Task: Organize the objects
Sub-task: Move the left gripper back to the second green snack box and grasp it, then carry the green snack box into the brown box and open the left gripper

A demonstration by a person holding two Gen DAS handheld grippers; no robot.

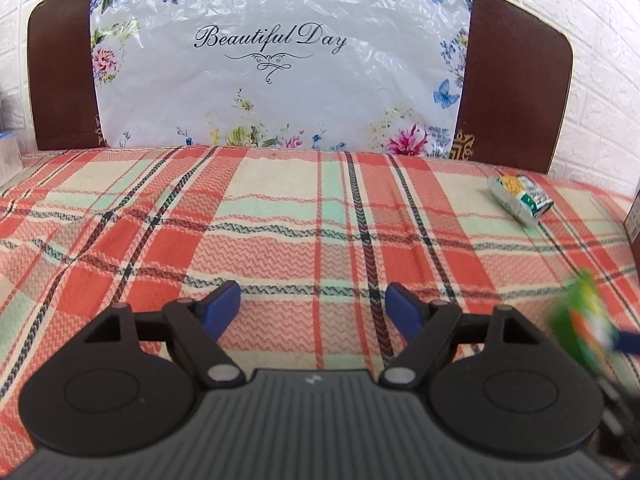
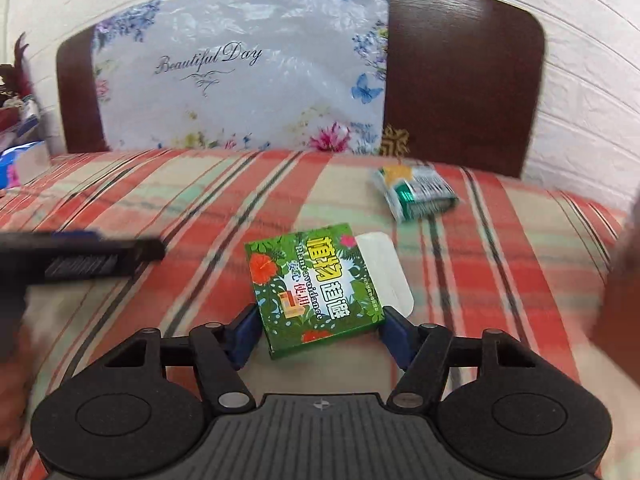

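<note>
1. Right gripper (image 2: 316, 326) sits closest to the lens in the right wrist view, low in the frame, with its blue fingers (image 2: 245, 332) pinching the near end of a green box (image 2: 314, 286) from both sides. No gap can be seen between pads and cardboard.

2. Where the box is: lower middle of the right wrist view, held over the plaid blanket (image 2: 160, 200). In the left wrist view it only shows up as a green blur at the right edge.

3. Looks of the box: flat, glossy, jungle-leaf print with red flowers, yellow Chinese characters and "Plant avoidance" in white. A white end flap (image 2: 386, 268) is sticking open on the far side.

4. Doing the step well, as a guess: the grip is only on one end, so the box should be kept fairly level and moved gently, otherwise it could pivot between the pads. The open flap should be kept clear of snags, and too hard a squeeze would likely dent thin cardboard.

5. Second item: a crumpled green-and-white packet (image 2: 416, 192) lies on the blanket, upper right of centre, well apart from the box. Probably the box gets placed near it, but that can't be told for sure.

6. Left gripper (image 1: 314, 308) is seen in its own view with fingers spread and nothing between them, hovering over bare blanket.
</note>
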